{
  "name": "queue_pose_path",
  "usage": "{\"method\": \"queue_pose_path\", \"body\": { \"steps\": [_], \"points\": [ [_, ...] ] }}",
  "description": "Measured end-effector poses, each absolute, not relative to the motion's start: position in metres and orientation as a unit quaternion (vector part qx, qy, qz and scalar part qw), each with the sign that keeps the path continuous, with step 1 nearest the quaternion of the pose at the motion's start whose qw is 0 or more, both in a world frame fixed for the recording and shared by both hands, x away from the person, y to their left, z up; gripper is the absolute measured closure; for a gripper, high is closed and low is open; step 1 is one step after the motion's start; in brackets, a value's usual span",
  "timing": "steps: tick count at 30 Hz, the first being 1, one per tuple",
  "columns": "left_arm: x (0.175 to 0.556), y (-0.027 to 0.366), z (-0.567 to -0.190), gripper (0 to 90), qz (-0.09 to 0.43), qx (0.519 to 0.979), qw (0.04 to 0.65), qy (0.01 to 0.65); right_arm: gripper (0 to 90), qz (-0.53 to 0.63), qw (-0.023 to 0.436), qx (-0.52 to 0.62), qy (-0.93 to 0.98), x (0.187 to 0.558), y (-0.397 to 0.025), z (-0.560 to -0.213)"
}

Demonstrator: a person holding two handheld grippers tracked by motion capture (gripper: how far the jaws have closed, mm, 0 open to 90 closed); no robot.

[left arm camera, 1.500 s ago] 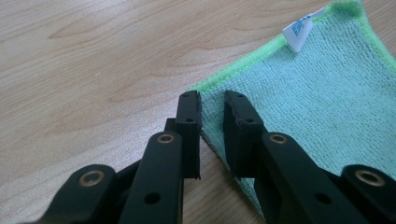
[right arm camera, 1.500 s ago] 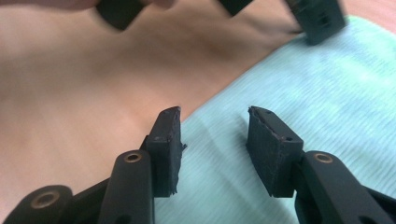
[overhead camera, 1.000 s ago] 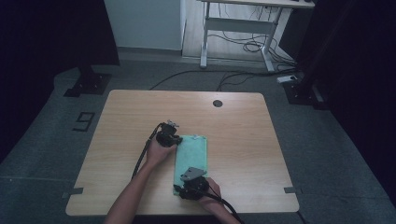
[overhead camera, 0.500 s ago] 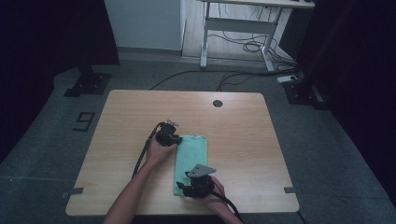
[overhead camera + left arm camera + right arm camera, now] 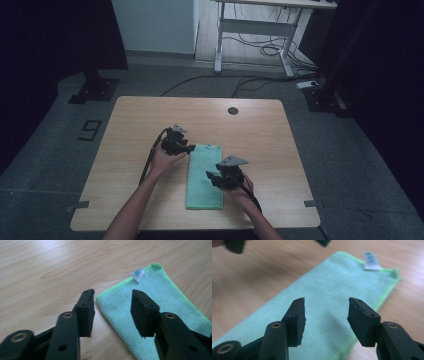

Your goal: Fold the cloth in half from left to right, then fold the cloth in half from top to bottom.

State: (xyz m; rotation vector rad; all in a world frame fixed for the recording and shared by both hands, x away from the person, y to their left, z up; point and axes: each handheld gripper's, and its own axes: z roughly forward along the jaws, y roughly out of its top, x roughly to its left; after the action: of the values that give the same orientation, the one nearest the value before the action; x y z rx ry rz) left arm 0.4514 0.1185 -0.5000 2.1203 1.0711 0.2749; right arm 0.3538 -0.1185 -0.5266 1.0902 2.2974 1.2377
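Since a sec ago the right hand-held gripper has lifted off the near end of the green cloth & slid up along its right edge, jaws apart. Cloth lies flat on the tabletop, long axis running near-to-far. Left hand-held gripper, jaws apart too, sits at the far-left corner, closest to grab.

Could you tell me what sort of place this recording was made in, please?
Probably a lab or recording studio rather than a home: a bare wooden table stands on grey floor between dark curtains, with a desk frame and loose cables behind. On the table lies only a green cloth.
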Motion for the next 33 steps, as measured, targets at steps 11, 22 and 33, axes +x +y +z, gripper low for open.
{"method": "queue_pose_path", "body": {
  "steps": [11,22,33],
  "points": [
    [0.446,0.127,-0.498,44.7,0.119,0.828,0.368,0.405,45.8,0.428,0.153,0.401,0.795,0.384,-0.129,-0.521],
    [0.452,0.137,-0.499,40.1,0.126,0.824,0.361,0.418,46.0,0.422,0.161,0.407,0.794,0.403,-0.129,-0.52],
    [0.461,0.133,-0.508,44.0,0.132,0.817,0.355,0.435,47.8,0.417,0.173,0.418,0.788,0.429,-0.132,-0.517]
  ]
}}
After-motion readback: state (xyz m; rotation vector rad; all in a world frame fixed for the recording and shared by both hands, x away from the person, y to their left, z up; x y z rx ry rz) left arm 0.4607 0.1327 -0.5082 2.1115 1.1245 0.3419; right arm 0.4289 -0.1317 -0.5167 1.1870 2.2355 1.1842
